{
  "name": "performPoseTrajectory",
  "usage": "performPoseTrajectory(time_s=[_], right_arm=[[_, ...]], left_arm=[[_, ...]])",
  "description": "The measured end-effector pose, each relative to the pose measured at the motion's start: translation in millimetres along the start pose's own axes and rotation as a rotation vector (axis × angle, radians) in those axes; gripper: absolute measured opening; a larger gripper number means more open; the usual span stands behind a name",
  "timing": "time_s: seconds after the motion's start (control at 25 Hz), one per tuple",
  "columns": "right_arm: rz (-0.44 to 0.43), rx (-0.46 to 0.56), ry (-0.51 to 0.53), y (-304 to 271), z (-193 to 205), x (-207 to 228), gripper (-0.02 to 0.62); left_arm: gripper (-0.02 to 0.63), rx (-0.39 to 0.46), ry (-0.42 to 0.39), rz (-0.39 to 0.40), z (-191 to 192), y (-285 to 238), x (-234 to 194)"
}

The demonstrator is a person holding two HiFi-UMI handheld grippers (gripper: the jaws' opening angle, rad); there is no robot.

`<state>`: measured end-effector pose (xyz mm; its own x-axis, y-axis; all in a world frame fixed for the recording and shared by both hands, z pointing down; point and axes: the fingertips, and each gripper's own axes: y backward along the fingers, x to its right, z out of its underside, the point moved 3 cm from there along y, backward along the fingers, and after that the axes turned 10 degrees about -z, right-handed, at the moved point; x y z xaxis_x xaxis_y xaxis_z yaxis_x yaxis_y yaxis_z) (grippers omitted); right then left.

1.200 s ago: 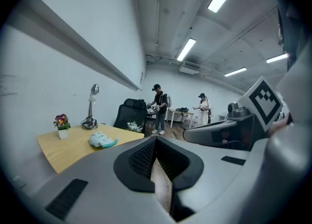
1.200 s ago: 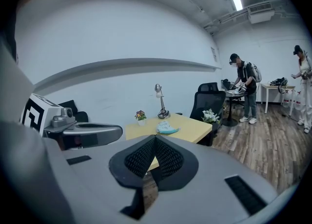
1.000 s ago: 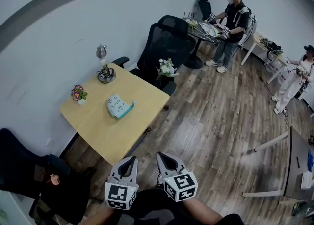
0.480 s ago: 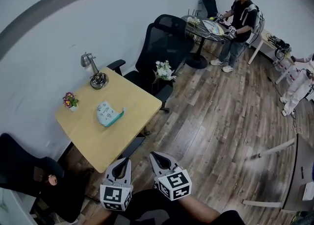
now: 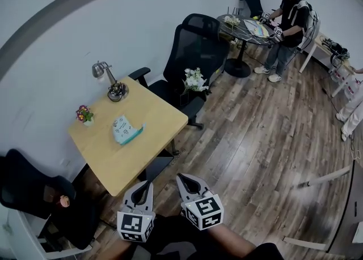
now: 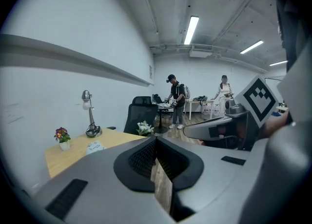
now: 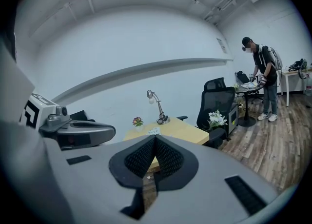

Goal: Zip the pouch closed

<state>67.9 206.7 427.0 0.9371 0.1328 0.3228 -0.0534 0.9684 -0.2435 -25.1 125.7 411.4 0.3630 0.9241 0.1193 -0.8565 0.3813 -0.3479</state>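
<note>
Table: light wooden square table (image 5: 150, 140).
Lamp: silver desk lamp (image 5: 116, 89), on table.
Chair: black mesh office chair (image 5: 195, 49).

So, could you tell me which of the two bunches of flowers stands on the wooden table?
The pink potted flowers, on the wooden table left of the lamp. The white bunch is off it, by the black chair.

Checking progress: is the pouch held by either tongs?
No: the pouch lies on the wooden table, apart from the left tongs and the right tongs, both shut on nothing.
</note>
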Motion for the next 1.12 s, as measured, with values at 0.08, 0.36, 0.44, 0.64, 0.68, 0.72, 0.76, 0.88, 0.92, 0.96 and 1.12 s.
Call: performPoseTrajectory(time_s=[0.08,0.36,0.44,0.64,0.68,0.72,0.76,0.88,0.92,0.96,1.12], right_arm=[[-0.006,0.002,-0.008,3,1,1,0.015],[0.025,0.011,-0.027,18,4,16,0.015],[0.047,0.014,-0.031,19,3,23,0.015],[0.087,0.011,-0.033,16,0,32,0.015],[0.092,0.009,-0.032,15,0,33,0.015],[0.097,0.006,-0.031,14,0,34,0.015],[0.103,0.002,-0.029,14,0,35,0.015],[0.114,-0.02,-0.018,6,0,41,0.015],[0.115,-0.029,-0.016,0,-1,43,0.015],[0.114,-0.037,-0.014,-6,-2,44,0.015],[0.09,-0.083,-0.001,-36,-8,46,0.015]], left_arm=[[0.011,-0.002,0.004,-0.01,-1,0,2],[0.011,-0.013,-0.019,0.043,-6,-15,25],[0.011,-0.008,-0.023,0.065,-8,-21,29],[0.011,-0.001,-0.018,0.097,-11,-36,31],[0.011,0.0,-0.017,0.102,-12,-38,30],[0.011,0.002,-0.016,0.107,-12,-41,30],[0.011,0.004,-0.014,0.112,-12,-43,30],[0.011,0.009,-0.001,0.12,-11,-53,25],[0.011,0.01,0.006,0.119,-11,-57,21],[0.011,0.01,0.014,0.116,-11,-61,16],[0.011,-0.003,0.053,0.099,-9,-79,-7]])
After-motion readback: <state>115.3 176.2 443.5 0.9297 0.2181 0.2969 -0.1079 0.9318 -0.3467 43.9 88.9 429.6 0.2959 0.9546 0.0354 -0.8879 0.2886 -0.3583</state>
